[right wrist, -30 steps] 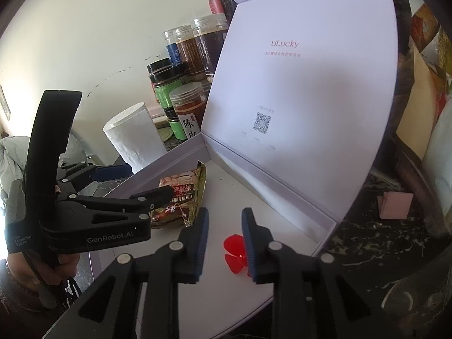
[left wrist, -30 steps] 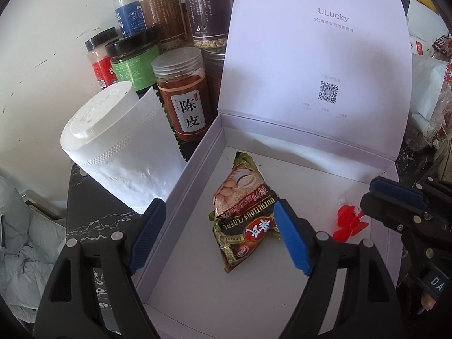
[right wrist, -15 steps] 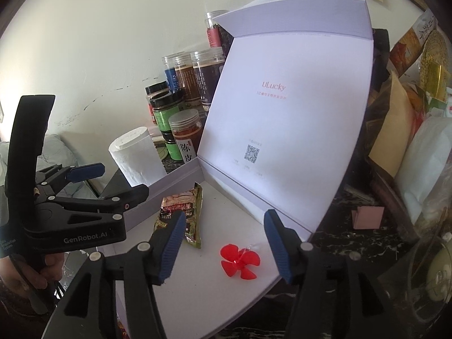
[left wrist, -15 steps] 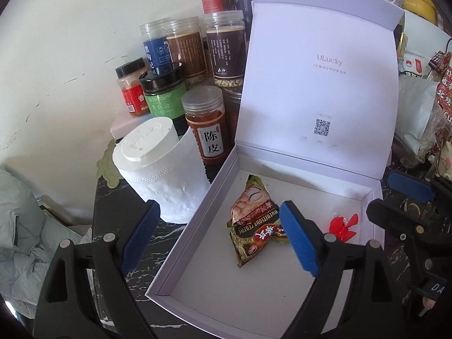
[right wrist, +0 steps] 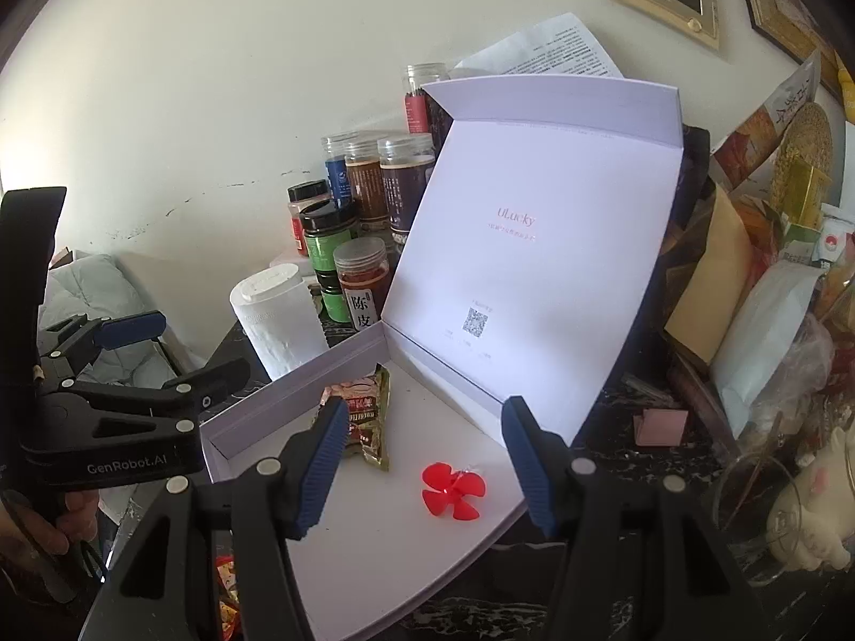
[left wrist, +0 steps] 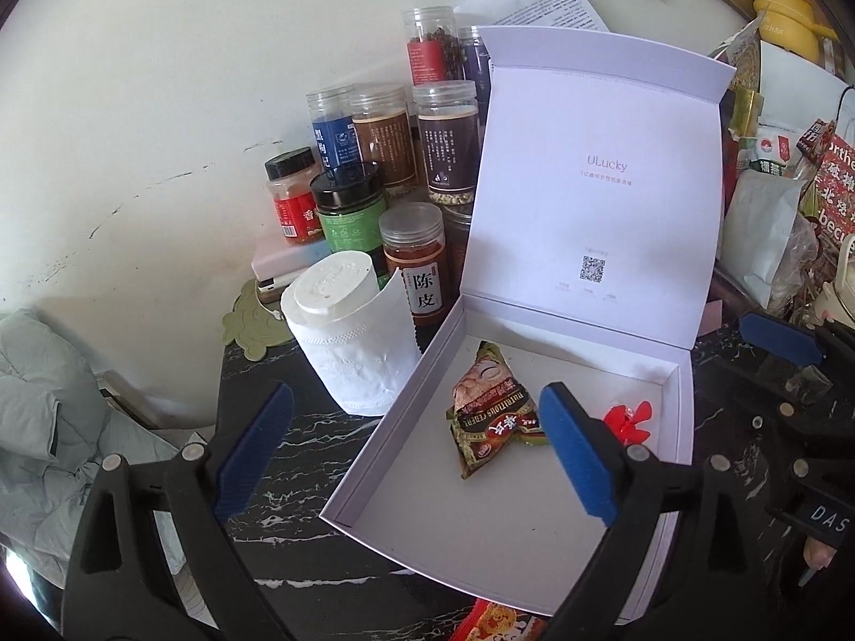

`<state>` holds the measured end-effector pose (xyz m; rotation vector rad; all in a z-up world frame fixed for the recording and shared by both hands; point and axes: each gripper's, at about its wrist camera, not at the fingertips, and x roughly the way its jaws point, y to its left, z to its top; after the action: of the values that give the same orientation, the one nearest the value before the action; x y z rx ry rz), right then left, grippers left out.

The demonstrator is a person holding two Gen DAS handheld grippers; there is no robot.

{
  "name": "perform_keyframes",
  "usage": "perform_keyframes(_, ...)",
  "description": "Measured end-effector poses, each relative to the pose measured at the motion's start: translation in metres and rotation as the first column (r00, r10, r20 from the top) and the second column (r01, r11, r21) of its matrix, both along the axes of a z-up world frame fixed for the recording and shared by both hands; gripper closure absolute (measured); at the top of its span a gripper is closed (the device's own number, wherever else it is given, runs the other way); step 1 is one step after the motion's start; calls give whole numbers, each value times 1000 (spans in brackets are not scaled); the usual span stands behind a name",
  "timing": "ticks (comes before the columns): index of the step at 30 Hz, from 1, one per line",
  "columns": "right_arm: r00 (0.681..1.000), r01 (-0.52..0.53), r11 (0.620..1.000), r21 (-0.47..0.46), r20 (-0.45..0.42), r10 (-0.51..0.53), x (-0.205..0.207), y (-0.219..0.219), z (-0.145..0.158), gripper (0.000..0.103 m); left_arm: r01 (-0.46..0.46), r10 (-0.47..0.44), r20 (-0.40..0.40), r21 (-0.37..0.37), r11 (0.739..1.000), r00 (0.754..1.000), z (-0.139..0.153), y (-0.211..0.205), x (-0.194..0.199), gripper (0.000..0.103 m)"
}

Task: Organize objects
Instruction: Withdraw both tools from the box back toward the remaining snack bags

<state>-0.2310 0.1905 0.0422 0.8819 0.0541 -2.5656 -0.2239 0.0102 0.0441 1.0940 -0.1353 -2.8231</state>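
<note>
Looking at: two things lying in the white box, with its lid standing up at the back.
Snack packet: lies flat on the box floor, near the middle, a bit toward the 9 o'clock wall.
Red flower toy: lies at about 3 o'clock from the packet, apart from it, close to the box's right wall.
Left tongs: spread wide with nothing between them; the jaws have just been opening. They hang above the box and touch nothing.
Right tongs: let go and hold nothing; they opened a moment ago too. The red toy lies on the box floor under the gap, not touched.
How the packet will handle: I think it is light, crinkly and a bit slippery. It bends, so pinch it across the middle or by a sealed end.
How the red toy will handle: I think it is very light, thin plastic. The little blades could snap, so pinch it softly at the middle.
Around the box: a paper roll stands just beside the box at 9 o'clock, on the dark bench. Jars stand behind it near the wall.
Task so far: both things look put away in the box; the lid is not yet shut.
</note>
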Motion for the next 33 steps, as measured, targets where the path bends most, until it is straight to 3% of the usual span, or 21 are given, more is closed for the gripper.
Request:
perform_keyframes(12,999,5,1000,1,-48,-5,34,3,27,37,12,-11,-56,21,1000,998,28,-3,39,9)
perform_keyframes(33,993,-6,1000,7,-117,6,100,6,61,36,5,0,-134,34,999,991,63,-5,109,2)
